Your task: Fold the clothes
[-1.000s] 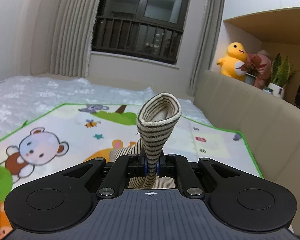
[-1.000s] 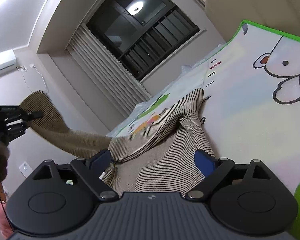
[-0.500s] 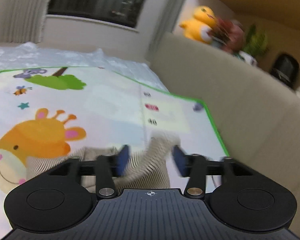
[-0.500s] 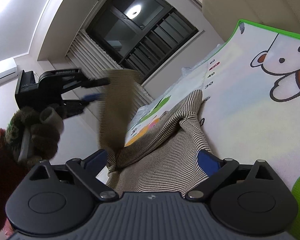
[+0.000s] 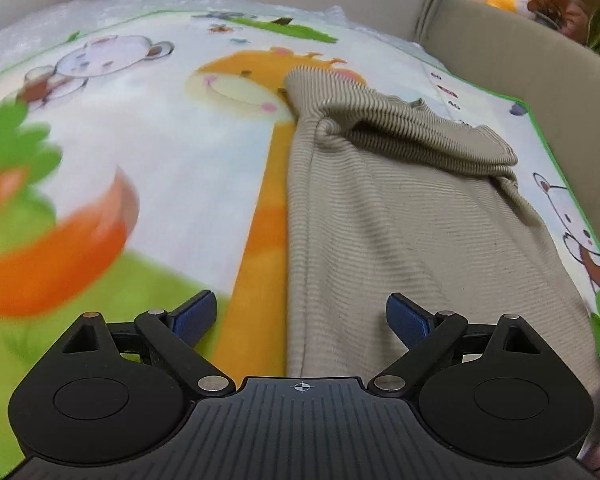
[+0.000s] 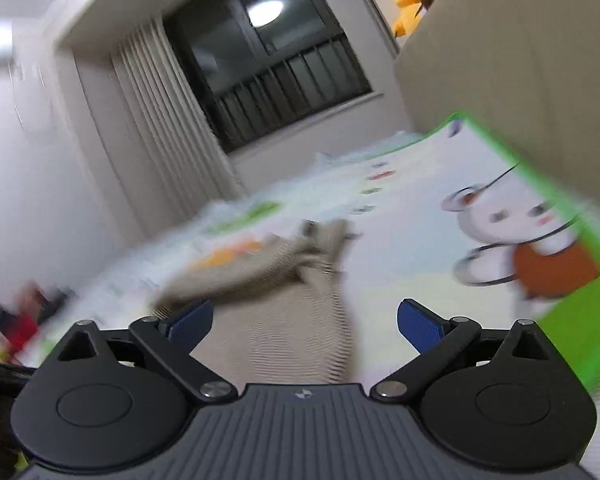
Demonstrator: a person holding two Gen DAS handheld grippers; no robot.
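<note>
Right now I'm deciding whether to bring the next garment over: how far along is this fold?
Early on. Done: one sleeve lies folded across the striped knit top, which is spread on the cartoon play mat. In hand: nothing; the left gripper and right gripper are both open over the fabric. Left: the rest of the folding, since the body lies unfolded at full length.

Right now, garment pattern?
Beige with fine dark stripes; garment shows best in left wrist view.

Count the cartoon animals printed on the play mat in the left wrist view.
4: a bear far left, a giraffe centre, a fox-like animal at the right edge, and a small blurred one at the far edge. The striped garment may hide more.
</note>
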